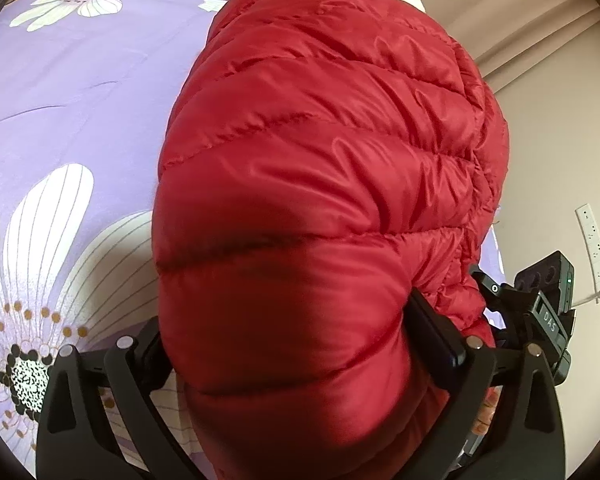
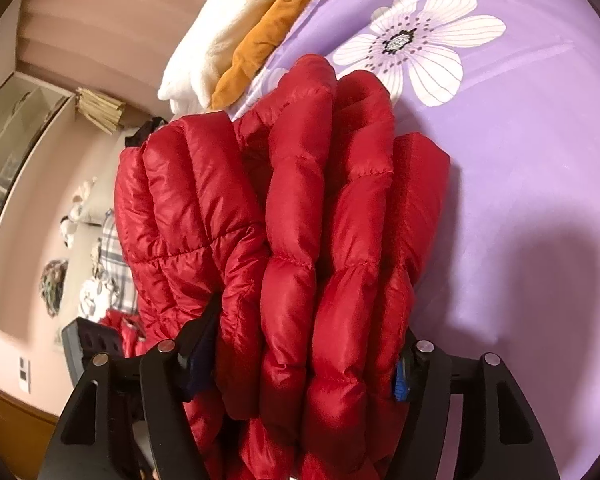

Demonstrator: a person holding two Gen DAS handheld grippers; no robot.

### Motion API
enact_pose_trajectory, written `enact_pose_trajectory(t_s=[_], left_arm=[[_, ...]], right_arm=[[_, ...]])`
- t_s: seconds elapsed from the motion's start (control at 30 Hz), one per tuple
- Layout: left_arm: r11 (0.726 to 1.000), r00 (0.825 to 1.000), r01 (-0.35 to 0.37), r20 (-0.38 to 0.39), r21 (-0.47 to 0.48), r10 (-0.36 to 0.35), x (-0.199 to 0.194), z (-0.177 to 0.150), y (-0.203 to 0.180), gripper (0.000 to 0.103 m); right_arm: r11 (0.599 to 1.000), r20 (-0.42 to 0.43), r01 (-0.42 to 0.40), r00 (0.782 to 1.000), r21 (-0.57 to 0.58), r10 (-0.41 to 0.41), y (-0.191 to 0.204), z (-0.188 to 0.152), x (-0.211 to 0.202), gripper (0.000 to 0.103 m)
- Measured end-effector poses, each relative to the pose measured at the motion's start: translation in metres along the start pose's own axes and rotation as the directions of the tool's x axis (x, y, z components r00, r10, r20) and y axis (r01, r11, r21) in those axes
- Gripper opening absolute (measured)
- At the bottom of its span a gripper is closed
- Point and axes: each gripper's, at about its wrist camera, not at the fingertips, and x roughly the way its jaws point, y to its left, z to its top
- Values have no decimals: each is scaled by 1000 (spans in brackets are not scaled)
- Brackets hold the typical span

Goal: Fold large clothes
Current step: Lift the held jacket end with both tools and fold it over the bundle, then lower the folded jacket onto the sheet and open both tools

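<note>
Red down jacket, thickly bundled and held up over the purple floral bedsheet, gripped at both ends of the fold. Left gripper clamped across a fat quilted roll, black fingers pressed into the padding at 3 o'clock and 9 o'clock of the bundle's near end, far from touching because of the bulk between them. Right gripper likewise closed around several stacked layers of the jacket, baffles bulging out between the pads. From each claw, garment running straight ahead toward 12 o'clock, long axis in line with the fingers, far edge hanging or resting near the sheet; contact with the bed not clear from either view. Right gripper's body seen at 4 o'clock in the left wrist view, just beside the jacket's edge, so both hands close together on the same end and neither plainly nearer. White fleece and an orange garment heaped at 11 o'clock beyond the jacket in the right view. Likely next: lowering the bundle forward onto open sheet, which calls for keeping both grips level so the slippery layers do not slide apart.
</note>
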Motion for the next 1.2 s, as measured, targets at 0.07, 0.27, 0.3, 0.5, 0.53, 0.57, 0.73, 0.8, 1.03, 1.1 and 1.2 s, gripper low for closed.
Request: enact_pose_trajectory(t_s=[0.07,0.27,0.3,0.5,0.53,0.57,0.73,0.8,1.03,1.1,1.2], left_arm=[[1000,1000,-12,2,1,12,0,3,-1,101],[999,999,-50,13,16,50,-11,3,-9,102],[998,998,-56,15,20,56,-13,3,-10,102],[997,997,-78,18,23,78,-18,6,-18,102],[997,997,-80,18,22,79,-19,7,-18,102],[996,997,-81,19,22,81,-19,6,-18,102],[995,995,-93,28,24,93,-27,6,-17,102],[995,994,-101,32,27,100,-28,4,-20,102],[992,992,-123,42,39,122,-29,0,-31,102],[991,991,-128,44,44,126,-30,-1,-35,102],[990,990,-134,48,51,132,-30,-1,-36,102]], right_arm=[[1000,1,7,1000,2,-7,1,0,-1,68],[1000,7,25,1000,6,-25,-1,-2,-8,69],[1000,10,30,999,4,-30,-1,-3,-10,69],[996,55,89,995,-22,-88,4,-6,-30,69],[994,67,102,993,-26,-100,5,-6,-34,69],[993,83,118,990,-31,-115,5,-7,-38,69],[979,183,190,968,-70,-174,13,-8,-66,69],[973,212,203,961,-109,-177,21,-8,-73,69],[924,229,227,960,-307,-159,63,-14,-60,69],[900,226,241,960,-363,-166,74,-16,-49,69],[880,212,246,962,-407,-171,84,-17,-35,66]])
